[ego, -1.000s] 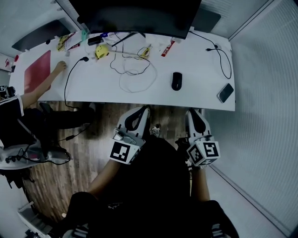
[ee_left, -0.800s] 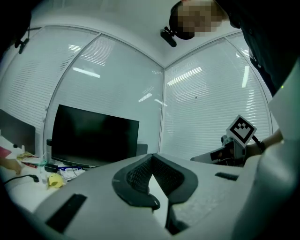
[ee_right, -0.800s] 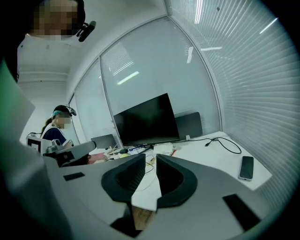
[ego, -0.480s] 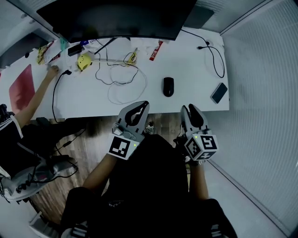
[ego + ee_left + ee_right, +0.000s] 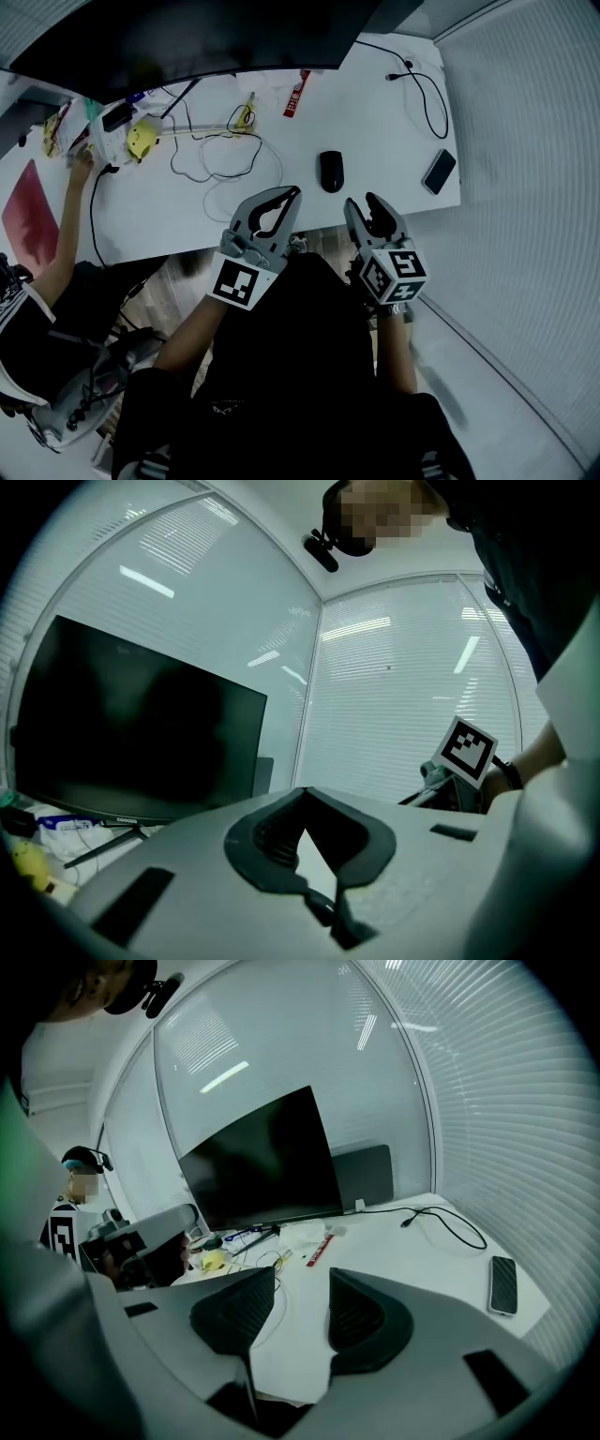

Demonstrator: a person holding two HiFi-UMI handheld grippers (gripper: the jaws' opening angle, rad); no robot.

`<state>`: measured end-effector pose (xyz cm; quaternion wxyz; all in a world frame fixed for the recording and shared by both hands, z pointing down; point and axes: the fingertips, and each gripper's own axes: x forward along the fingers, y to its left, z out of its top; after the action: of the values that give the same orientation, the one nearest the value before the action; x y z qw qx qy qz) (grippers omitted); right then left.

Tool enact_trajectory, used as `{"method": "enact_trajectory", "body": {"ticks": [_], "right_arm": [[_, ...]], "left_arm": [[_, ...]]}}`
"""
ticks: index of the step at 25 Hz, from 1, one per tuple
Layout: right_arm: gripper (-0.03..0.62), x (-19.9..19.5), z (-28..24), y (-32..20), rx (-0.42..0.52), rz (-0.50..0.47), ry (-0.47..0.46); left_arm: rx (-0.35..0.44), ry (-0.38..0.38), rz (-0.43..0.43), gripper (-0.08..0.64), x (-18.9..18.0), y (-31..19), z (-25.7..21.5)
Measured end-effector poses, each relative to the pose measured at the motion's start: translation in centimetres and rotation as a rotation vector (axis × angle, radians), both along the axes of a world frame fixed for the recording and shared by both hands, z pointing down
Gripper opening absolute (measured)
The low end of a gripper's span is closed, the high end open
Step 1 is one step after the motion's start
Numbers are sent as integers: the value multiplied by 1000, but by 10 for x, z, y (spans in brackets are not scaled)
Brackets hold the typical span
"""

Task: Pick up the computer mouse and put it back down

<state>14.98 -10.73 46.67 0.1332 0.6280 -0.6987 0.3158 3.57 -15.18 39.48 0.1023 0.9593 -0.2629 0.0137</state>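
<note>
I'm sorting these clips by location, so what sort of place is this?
Most likely an office or lab workroom: a white desk holds a large dark monitor, a computer mouse and a phone, and slatted blinds cover the surrounding glass walls.

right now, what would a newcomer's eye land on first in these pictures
The two grippers with marker cubes, held at the near edge of the white desk: the left gripper shut, the right gripper with jaws just opening and nothing between them. Just beyond them lies the black computer mouse, and a big dark monitor spans the desk's far side.
</note>
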Motion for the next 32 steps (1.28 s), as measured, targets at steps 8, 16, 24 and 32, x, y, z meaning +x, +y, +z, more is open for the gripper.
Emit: {"method": "enact_trajectory", "body": {"ticks": [8, 16, 24, 32], "right_arm": [[233, 4, 53, -25, -119, 2, 7], [247, 8, 115, -41, -273, 11, 13], [258, 4, 168, -43, -414, -20, 41], [258, 6, 203, -41, -518, 5, 87]], "left_arm": [[-29, 3, 62, 8, 18, -31, 16], [-77, -13, 90, 8, 27, -48, 35], [-113, -32, 97, 8, 28, -63, 55], [-156, -40, 89, 8, 22, -76, 71]]}}
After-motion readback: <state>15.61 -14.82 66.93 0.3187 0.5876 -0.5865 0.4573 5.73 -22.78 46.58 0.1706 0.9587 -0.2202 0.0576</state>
